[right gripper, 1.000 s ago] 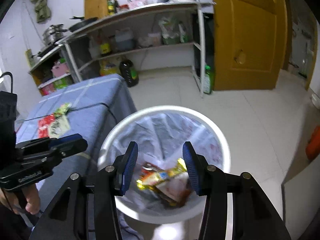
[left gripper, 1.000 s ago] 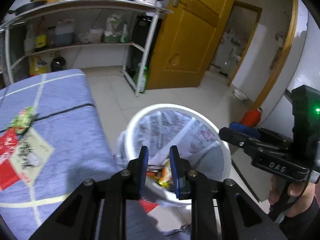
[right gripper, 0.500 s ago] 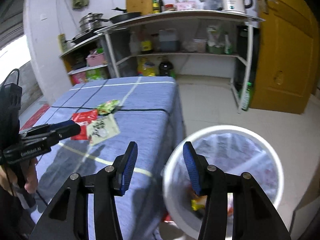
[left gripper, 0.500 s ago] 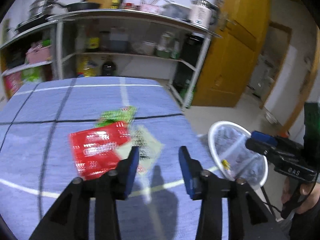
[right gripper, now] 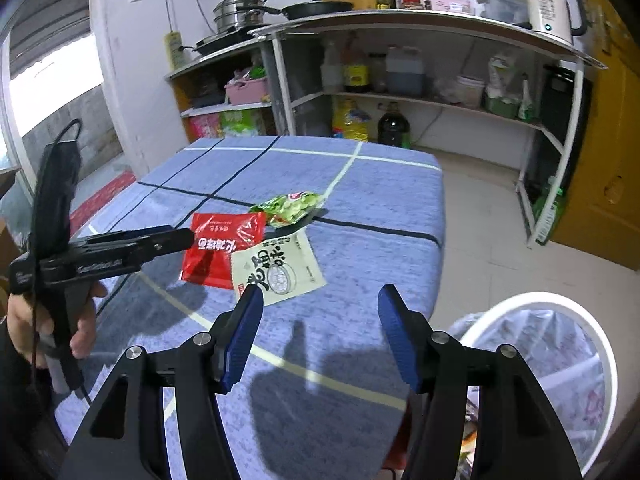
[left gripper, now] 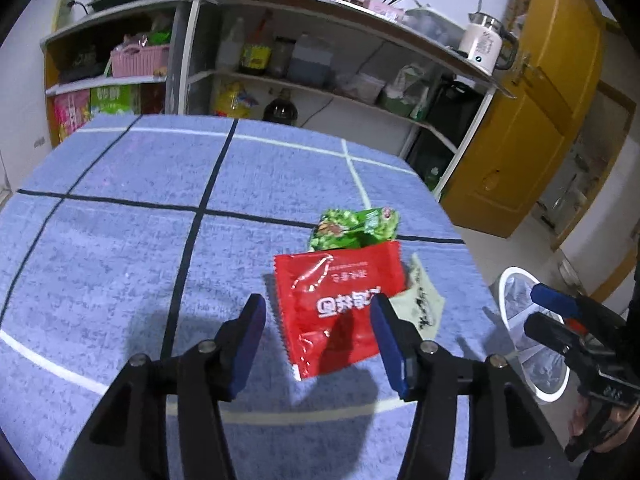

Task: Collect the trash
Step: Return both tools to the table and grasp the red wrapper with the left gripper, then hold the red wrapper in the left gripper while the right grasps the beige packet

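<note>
Red foil shows between the tips of the left gripper (left gripper: 318, 312), whose jaws are opening and hold nothing; the red packet (left gripper: 340, 308) lies flat on the blue-clothed bench (left gripper: 120, 240), not yet touched. The right gripper (right gripper: 320, 300) hangs over the bench with its jaws opening too, also holding nothing, and the pale packet (right gripper: 276, 268) lies just beyond its left tip. A green packet (left gripper: 356, 228) sits just behind both, overlapped by the red one's far edge.

To lift the red packet cleanly, it seems best to pinch its free near corner, since a flat sachet gives little else to grip. Its long axis runs away from the left gripper, slightly slanted. The lined bin (right gripper: 560, 360) stands on the floor beside the bench.
</note>
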`<state>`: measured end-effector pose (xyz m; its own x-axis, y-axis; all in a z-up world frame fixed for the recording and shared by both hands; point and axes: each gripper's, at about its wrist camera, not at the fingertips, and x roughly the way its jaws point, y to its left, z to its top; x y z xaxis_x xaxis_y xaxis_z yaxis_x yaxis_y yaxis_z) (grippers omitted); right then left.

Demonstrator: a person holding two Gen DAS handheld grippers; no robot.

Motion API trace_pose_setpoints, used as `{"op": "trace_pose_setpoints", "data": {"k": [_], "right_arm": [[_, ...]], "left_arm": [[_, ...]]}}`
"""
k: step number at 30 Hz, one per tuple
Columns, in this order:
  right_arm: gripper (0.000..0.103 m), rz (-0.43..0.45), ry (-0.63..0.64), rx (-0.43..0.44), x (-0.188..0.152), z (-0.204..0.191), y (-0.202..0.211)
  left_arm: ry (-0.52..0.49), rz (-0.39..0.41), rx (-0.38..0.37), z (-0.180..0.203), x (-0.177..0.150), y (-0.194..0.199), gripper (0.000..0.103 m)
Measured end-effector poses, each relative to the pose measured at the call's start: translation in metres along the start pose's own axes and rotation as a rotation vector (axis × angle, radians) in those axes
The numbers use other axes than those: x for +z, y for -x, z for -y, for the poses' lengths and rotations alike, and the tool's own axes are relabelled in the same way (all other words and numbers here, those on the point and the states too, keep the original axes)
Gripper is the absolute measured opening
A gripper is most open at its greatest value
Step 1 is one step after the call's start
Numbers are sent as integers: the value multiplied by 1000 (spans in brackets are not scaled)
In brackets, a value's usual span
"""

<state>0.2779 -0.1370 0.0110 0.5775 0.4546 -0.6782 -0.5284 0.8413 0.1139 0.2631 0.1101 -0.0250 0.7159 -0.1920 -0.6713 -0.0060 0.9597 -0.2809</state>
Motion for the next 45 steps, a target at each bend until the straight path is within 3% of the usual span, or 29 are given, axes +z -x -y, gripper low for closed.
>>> {"op": "trace_pose_setpoints", "data": {"k": [13, 17, 18, 19, 22, 33, 37, 40, 45], "right_arm": [[61, -20, 60, 10, 5, -10, -13], [61, -31, 75, 22, 8, -14, -18], [61, -37, 78, 26, 8, -15, -20], [61, -41, 79, 28, 8, -16, -21], [61, -58, 85, 35, 7, -18, -25], [61, -106, 153, 66, 13, -38, -49], [61, -174, 184, 3, 10, -48, -66], [61, -253, 91, -40, 8, -39, -76], [61, -295, -58, 14, 11, -26, -80]], "left_arm": [[-17, -44, 0, 6, 7, -25, 55], [-15, -40, -14, 9, 7, -24, 33], [-19, -41, -24, 10, 7, -24, 18], [-24, -42, -21, 12, 7, -23, 12], [-39, -32, -21, 17, 5, -17, 8], [-18, 61, -52, 1, 8, 31, 6], [-9, 70, -43, -9, 4, 39, 6], [-6, 70, -29, -16, 2, 41, 6], [2, 74, -23, -26, -1, 48, 6]]}}
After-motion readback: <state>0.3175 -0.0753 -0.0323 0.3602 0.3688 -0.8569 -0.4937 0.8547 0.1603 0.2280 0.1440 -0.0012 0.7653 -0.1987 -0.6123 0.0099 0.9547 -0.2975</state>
